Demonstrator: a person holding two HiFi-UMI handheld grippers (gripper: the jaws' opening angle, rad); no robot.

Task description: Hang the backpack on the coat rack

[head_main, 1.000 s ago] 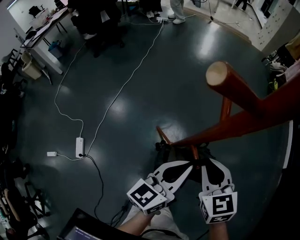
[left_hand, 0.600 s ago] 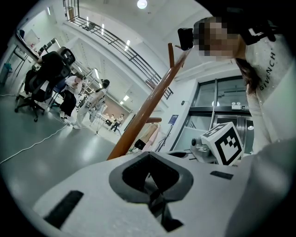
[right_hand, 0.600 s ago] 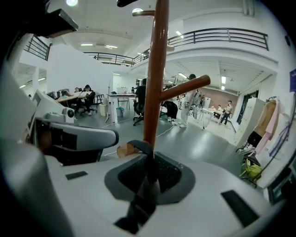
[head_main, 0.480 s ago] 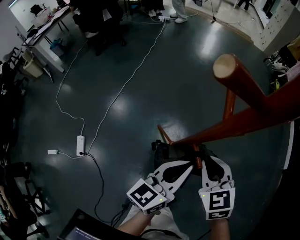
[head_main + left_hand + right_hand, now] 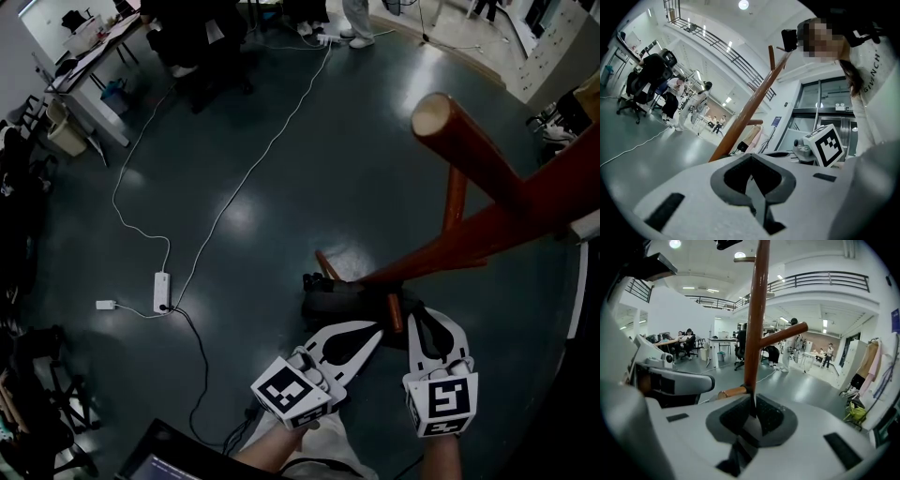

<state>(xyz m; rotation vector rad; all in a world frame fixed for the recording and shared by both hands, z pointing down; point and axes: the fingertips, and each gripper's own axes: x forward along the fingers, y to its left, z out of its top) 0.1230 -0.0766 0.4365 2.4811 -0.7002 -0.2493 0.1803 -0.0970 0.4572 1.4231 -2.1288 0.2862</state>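
The red-brown wooden coat rack (image 5: 487,178) rises at the right of the head view, its round top close to the camera. A black backpack (image 5: 333,298) hangs low beside the rack's foot. My left gripper (image 5: 373,328) and right gripper (image 5: 419,317) sit side by side just above it, tips against its top, both shut on it. In the left gripper view the pole (image 5: 740,122) slants up beyond the closed left gripper (image 5: 751,161). The right gripper view shows the pole (image 5: 756,324) straight ahead of the closed right gripper (image 5: 752,406), with dark fabric (image 5: 768,417) under the jaws.
A white power strip (image 5: 159,292) and long white cable (image 5: 244,178) lie on the dark floor to the left. Desks (image 5: 89,56) and office chairs stand at the far left, people further back. A laptop edge (image 5: 159,459) shows at the bottom.
The backpack has shifted a little left and shows more from under the jaws. My right gripper has edged forward; the rack's top has swayed slightly in view.
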